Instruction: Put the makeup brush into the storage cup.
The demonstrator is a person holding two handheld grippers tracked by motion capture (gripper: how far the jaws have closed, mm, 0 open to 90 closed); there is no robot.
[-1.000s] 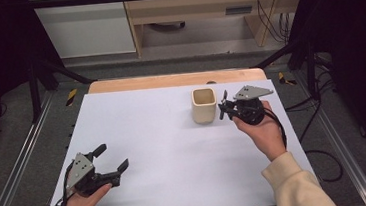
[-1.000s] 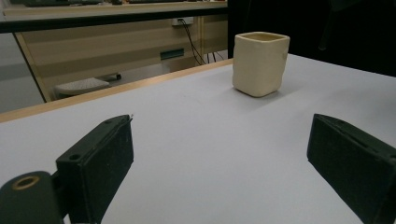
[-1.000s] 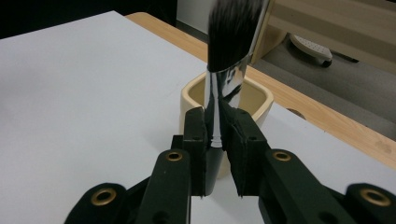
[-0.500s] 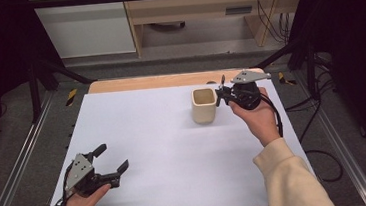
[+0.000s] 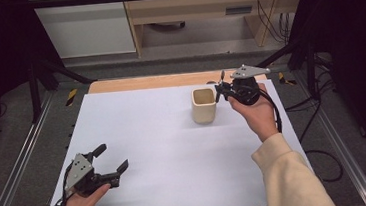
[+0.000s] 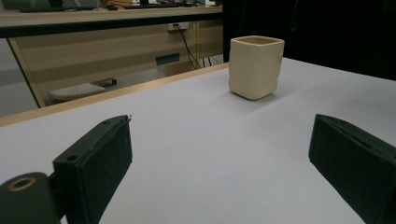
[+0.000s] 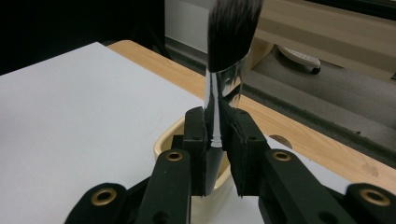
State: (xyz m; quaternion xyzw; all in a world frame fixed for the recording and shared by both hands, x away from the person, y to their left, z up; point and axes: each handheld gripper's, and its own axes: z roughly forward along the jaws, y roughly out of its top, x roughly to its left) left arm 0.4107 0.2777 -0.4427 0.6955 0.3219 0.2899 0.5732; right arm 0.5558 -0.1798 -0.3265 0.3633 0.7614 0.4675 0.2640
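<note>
A cream square cup (image 5: pixel 204 106) stands upright on the white table top (image 5: pixel 154 135), right of the middle. My right gripper (image 5: pixel 218 91) hovers just right of the cup's rim, shut on a brush (image 5: pixel 221 81). In the right gripper view the brush (image 7: pixel 229 56) has a silver ferrule and dark bristles pointing up, my right gripper (image 7: pixel 215 140) pinches it, and the cup (image 7: pixel 169 140) lies right below. My left gripper (image 5: pixel 111 158) rests at the near left, open, nothing between its jaws. In the left gripper view the cup (image 6: pixel 255 66) stands far ahead of the left gripper (image 6: pixel 219 154).
A bare wooden strip (image 5: pixel 144 83) runs along the table's far edge. Metal rails (image 5: pixel 20 162) flank the table. Cables (image 5: pixel 321 156) lie on the floor at the right. A wooden desk (image 5: pixel 202 6) stands behind.
My right gripper has risen and shifted toward the far edge with the brush, keeping beside the cup's right rim. The left gripper has stayed put.
</note>
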